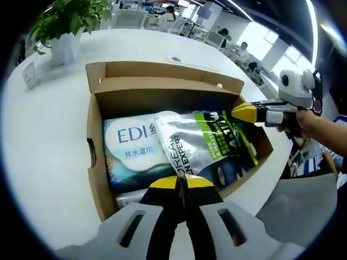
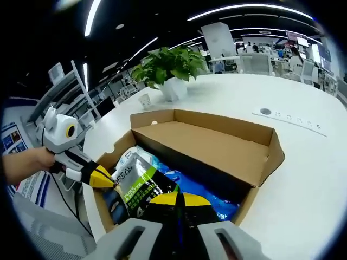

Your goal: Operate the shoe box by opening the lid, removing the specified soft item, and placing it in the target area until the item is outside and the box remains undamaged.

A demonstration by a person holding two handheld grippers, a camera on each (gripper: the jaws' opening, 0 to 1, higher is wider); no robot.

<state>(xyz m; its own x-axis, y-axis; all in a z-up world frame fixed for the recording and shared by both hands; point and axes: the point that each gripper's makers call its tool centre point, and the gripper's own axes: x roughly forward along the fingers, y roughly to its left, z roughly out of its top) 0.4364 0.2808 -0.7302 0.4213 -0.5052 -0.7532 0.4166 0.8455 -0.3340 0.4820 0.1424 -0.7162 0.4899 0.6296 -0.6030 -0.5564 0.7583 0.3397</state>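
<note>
**Pouch gripped above open shoe box**

Left gripper view: left hand-held gripper clamped on silver pouch above open shoe box on white bench.

Right gripper view: right hand-held gripper clamped on same pouch's opposite end.

pouch in box – atop wipes pack | plant behind (on table)

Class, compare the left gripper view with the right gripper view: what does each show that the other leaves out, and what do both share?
Left gripper view alone: the white EDI wipes pack with its lettering readable, lying in the box beside the pouch.
Right gripper view alone: the long socket strip set in the white table.
Both: the open cardboard box, the silver-and-green pouch gripped at two corners by the left gripper and right gripper, and the potted plant.
</note>
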